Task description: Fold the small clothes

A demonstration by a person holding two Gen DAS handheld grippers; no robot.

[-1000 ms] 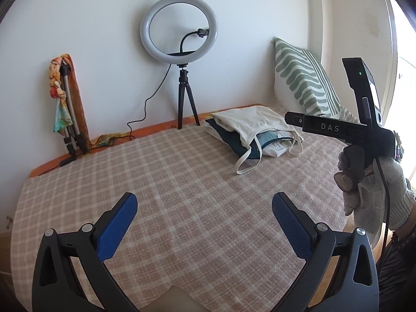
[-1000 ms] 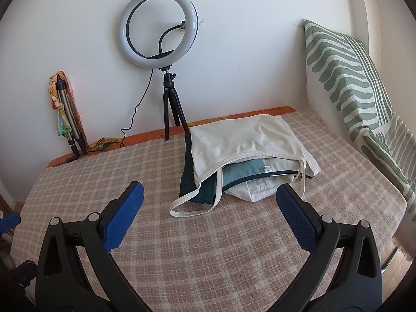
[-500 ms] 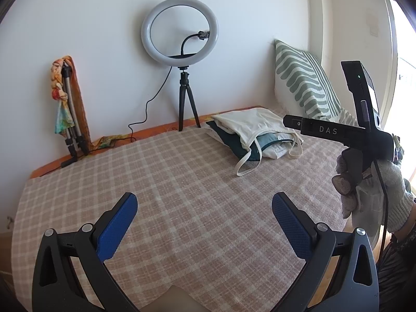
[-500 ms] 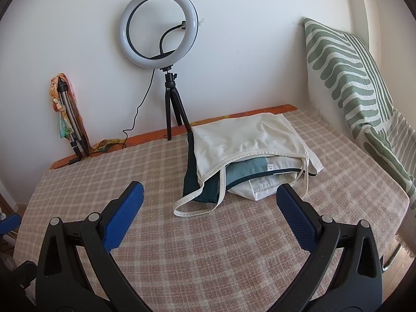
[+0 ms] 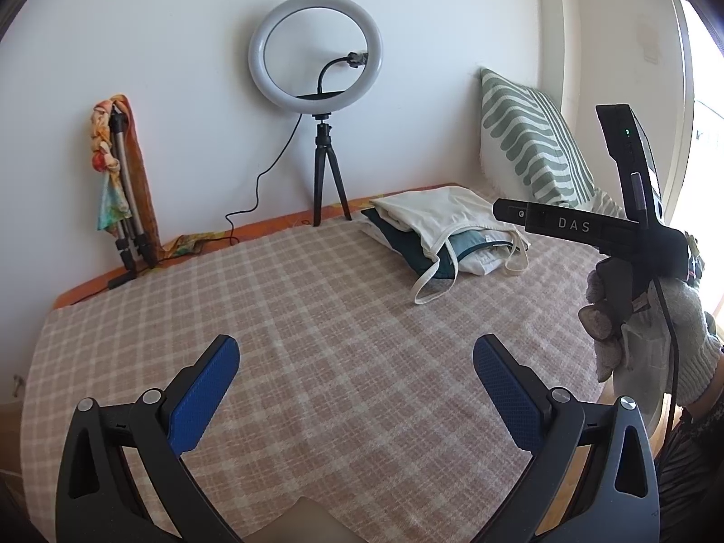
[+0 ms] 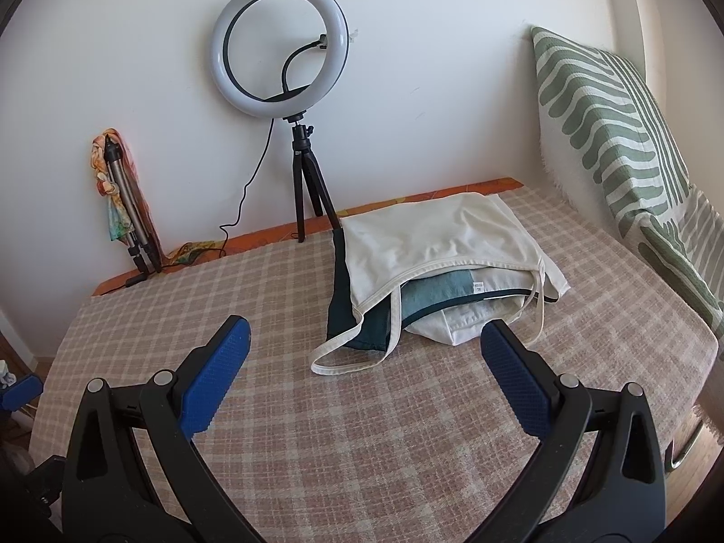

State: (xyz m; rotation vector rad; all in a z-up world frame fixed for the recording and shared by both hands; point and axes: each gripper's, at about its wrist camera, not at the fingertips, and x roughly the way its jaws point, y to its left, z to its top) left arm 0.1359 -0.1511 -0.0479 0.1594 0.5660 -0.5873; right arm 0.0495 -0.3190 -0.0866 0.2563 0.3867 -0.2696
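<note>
A small pile of clothes lies on the checked bed cover at the back right: a cream strappy top (image 6: 434,240) on top, a dark teal garment (image 6: 362,321) and a white one (image 6: 466,323) under it. The pile also shows in the left wrist view (image 5: 443,231). My left gripper (image 5: 355,362) is open and empty over the bare cover, well short of the pile. My right gripper (image 6: 362,344) is open and empty, hovering just in front of the pile's loose strap (image 6: 344,362). The right gripper's body (image 5: 633,235), held in a gloved hand, shows in the left wrist view.
A ring light on a black tripod (image 6: 303,190) stands at the wall behind the pile, its cable trailing left. A folded tripod wrapped in a colourful scarf (image 6: 122,199) leans at the back left. A green striped pillow (image 6: 611,135) stands on the right. The checked bed cover (image 5: 316,316) reaches the front.
Both grippers have drifted slightly; the right one has pulled back a little and the pile sits slightly further from it. Both jaws stay open. The clothes have not moved.
</note>
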